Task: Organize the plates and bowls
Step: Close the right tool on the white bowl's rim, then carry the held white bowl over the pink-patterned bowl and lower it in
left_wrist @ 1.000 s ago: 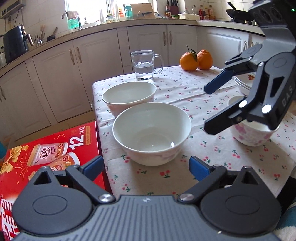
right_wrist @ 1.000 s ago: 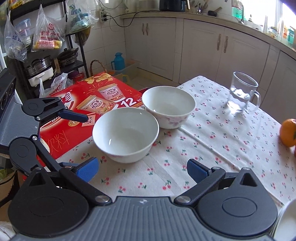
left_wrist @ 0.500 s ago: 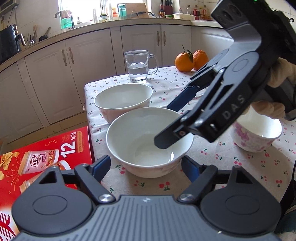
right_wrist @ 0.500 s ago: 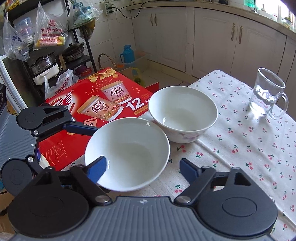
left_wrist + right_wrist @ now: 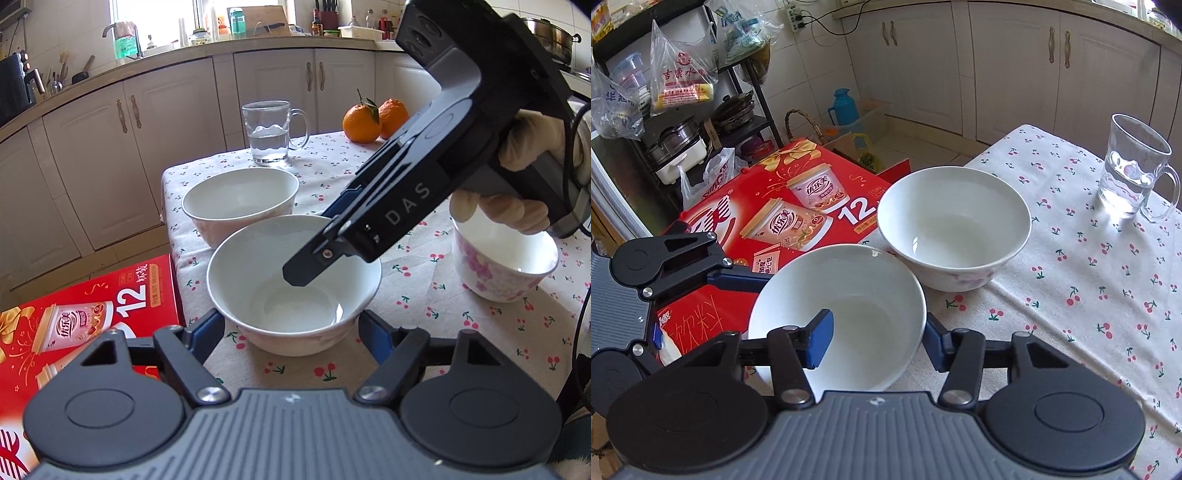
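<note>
my two grippers, left (image 5: 291, 328) and right (image 5: 875, 341), were closing on the near bowl (image 5: 295, 288) (second bowl (image 5: 240, 201) just behind it).

- Table under a white cloth printed with red cherries (image 5: 424, 317).
- Near left corner: plain white ceramic bowl (image 5: 258, 295); just behind it, a second white bowl (image 5: 240, 195).
- Far middle: clear glass mug with water (image 5: 269, 133).
- Far right: two oranges (image 5: 362, 123).
- Right: pink-flowered white bowl (image 5: 491, 273).
</note>
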`<control>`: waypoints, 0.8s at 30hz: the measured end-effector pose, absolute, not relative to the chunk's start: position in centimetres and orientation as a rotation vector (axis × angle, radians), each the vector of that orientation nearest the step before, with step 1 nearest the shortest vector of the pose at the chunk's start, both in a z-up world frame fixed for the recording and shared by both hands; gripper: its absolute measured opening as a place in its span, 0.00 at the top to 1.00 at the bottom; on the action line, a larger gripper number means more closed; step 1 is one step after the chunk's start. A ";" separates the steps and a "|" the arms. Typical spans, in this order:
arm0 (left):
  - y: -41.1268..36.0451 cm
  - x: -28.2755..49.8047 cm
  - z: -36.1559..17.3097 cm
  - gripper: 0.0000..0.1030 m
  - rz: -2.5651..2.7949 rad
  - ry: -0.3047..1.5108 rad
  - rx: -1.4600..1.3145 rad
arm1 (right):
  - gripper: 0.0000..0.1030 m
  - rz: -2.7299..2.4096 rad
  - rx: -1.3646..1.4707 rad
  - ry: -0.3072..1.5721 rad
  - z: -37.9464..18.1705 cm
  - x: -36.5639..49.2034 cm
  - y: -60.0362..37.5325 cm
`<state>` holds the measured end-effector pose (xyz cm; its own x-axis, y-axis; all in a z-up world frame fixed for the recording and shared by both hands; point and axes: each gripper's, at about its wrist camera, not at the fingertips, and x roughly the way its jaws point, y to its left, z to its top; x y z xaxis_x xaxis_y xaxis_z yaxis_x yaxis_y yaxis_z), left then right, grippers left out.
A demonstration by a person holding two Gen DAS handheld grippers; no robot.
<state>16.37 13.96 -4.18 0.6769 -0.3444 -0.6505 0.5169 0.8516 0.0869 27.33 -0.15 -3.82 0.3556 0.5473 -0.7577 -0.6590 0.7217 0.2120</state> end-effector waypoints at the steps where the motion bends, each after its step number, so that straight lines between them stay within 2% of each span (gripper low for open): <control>1: 13.9 16.4 -4.2 0.23 -0.490 0.671 0.275 | 0.45 0.782 -0.140 0.920 -3.8 27.3 -0.2; 24: 11.6 11.9 -0.8 0.23 -0.545 0.657 0.307 | 0.44 0.791 -0.102 0.916 -0.6 22.6 -3.5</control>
<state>11.90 11.60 -0.83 0.6601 -0.3793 -0.6484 0.5675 0.8173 0.0997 22.63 -3.48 -0.58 0.3534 0.5693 -0.7423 -0.6521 0.7189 0.2409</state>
